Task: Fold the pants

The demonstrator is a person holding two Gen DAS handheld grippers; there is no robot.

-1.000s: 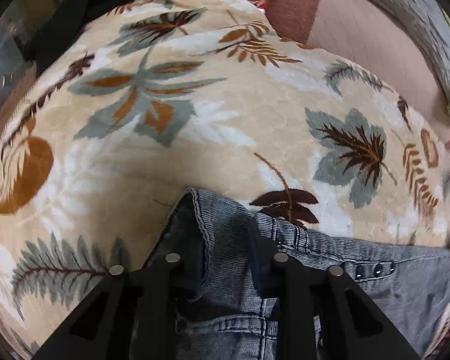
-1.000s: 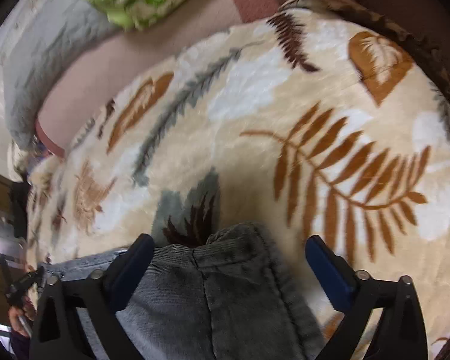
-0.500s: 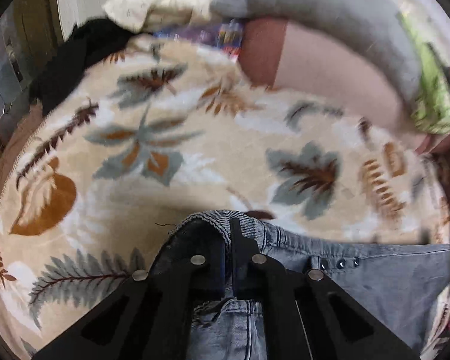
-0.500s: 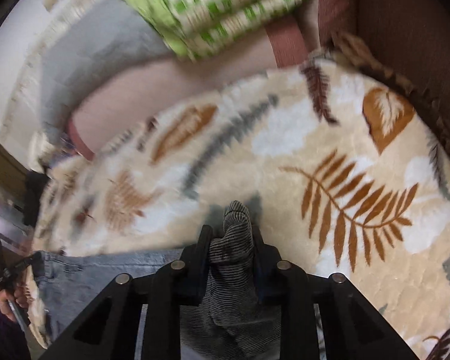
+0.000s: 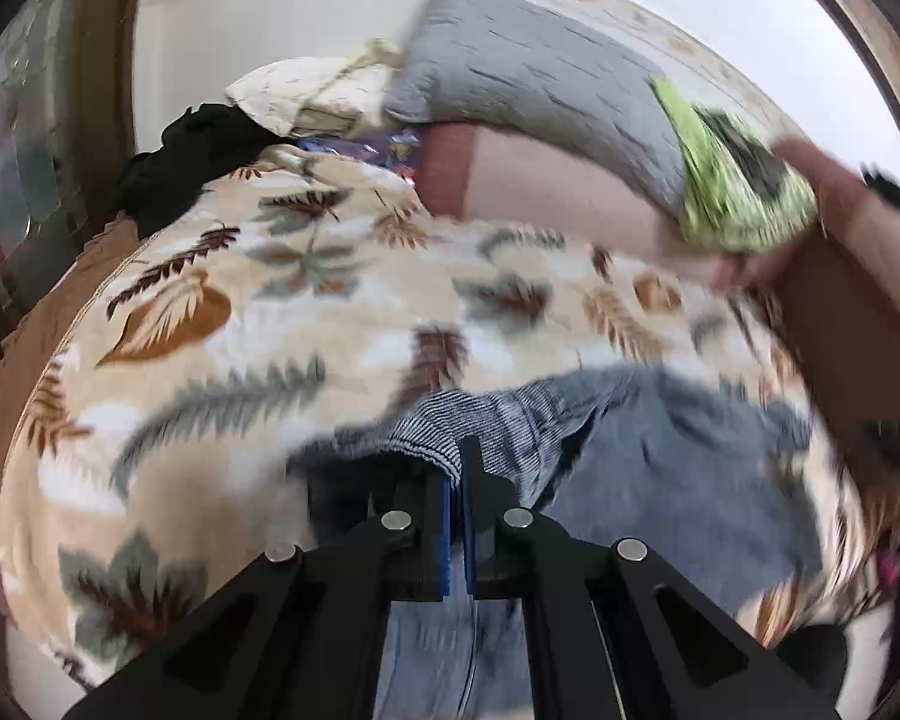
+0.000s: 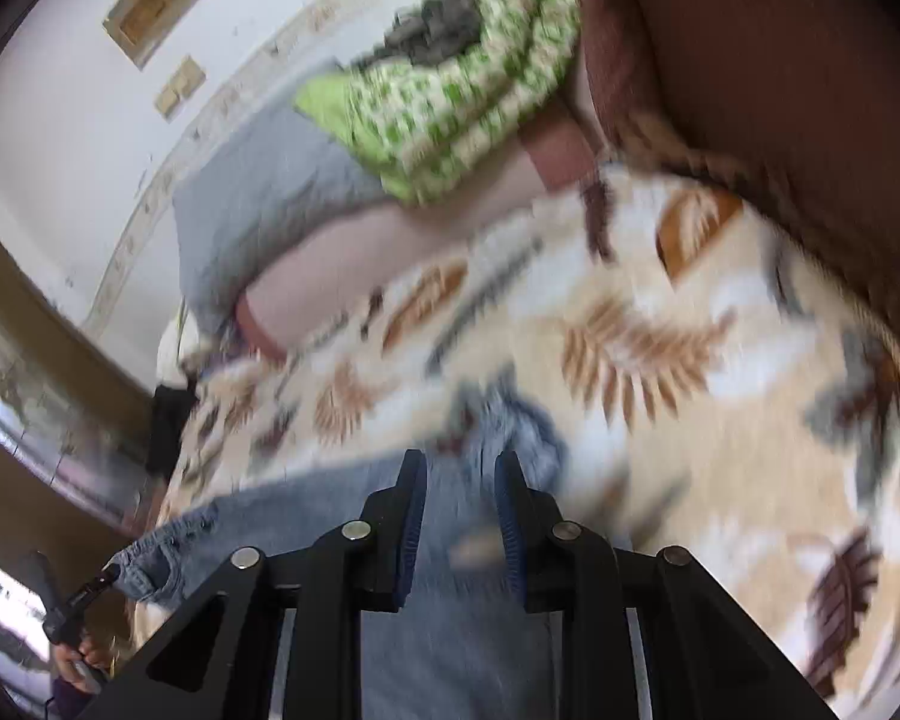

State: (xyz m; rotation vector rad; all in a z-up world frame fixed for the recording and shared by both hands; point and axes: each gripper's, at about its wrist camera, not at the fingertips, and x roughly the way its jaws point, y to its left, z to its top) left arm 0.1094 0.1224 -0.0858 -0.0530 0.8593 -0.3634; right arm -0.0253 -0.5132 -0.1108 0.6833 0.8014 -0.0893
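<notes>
The grey-blue denim pants (image 5: 678,480) lie on a beige leaf-print blanket (image 5: 270,360), with the near edge lifted. In the left wrist view my left gripper (image 5: 457,480) is shut on a ribbed fold of the pants edge, its blue pads nearly touching. In the right wrist view the pants (image 6: 462,630) run up between the fingers of my right gripper (image 6: 459,480), which is shut on a thick bunch of denim. The cloth hangs blurred below both grippers. The far corner of the pants (image 6: 150,558) reaches the lower left.
At the head of the bed lie a grey pillow (image 5: 540,78), a green patterned cloth (image 5: 738,192) and a black garment (image 5: 192,150). A pink-brown sheet (image 5: 546,180) shows beyond the blanket. A hand (image 6: 81,654) holds a black tool at the lower left.
Both grippers went from open around the pants edge to shut on it. Both have risen and tilted up, lifting the denim, so the wall and pillows now show.
</notes>
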